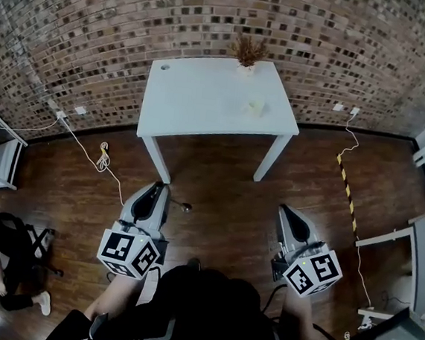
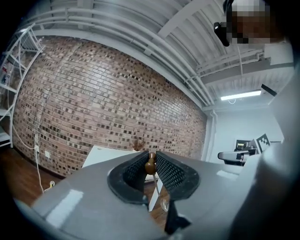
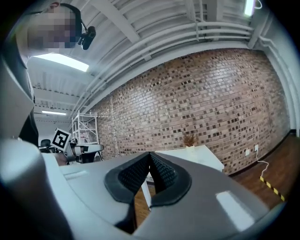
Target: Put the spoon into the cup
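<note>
- L gripper (image 1: 156,188) low in head view, over the wood floor (image 1: 225,197), well short of the table's near edge; jaws clamped on the spoon (image 2: 150,165) at its brown knobbed handle end, thin shaft + bowl hanging below the pads
- in head view the spoon's bowl end pokes out to the R of that gripper
- R gripper (image 3: 150,154) level w/ it, also over the floor; jaws closed together, nothing btwn them
- cup (image 1: 256,106): pale, stands on the white table (image 1: 197,100) near its R edge, abt midway front to back; well apart from both grippers
- dried plant (image 1: 247,53) in a small pot at the table's far edge, toward the far R corner
- brick wall (image 1: 98,35) behind the table; cables (image 1: 103,159) + yellow/black striped tape (image 1: 345,187) on the floor
</note>
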Available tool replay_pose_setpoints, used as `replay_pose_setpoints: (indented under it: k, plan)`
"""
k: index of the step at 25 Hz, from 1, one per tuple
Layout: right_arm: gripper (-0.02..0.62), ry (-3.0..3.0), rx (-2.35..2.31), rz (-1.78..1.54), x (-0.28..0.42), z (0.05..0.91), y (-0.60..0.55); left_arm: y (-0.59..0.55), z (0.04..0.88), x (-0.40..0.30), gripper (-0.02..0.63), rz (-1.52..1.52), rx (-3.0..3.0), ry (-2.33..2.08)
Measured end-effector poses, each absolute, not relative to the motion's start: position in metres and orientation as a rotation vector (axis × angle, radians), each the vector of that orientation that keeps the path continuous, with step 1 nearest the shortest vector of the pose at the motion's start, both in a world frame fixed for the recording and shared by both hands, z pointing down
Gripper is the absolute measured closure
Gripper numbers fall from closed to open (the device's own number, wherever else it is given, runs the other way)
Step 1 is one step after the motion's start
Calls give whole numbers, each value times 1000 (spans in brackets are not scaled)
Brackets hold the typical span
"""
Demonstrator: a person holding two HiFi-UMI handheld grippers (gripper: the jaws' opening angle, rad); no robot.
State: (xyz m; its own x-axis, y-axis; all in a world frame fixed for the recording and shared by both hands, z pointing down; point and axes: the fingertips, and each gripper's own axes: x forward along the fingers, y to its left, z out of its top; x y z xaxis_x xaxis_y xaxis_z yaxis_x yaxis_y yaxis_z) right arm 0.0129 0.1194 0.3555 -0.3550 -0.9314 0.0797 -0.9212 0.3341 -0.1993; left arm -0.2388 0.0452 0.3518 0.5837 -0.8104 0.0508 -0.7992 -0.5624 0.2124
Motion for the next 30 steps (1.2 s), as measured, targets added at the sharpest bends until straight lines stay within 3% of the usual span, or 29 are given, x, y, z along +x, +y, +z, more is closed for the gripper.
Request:
replay_pose_setpoints:
  k: [17,30]
  plan:
    - [589,2680,-1567,-278,155,347,6,-47,367,-101,563,-73,2457,-1548]
    - [589,2717,-1474,-331,185,360,-69,-103,365,-65,564,-69,2420,-1595]
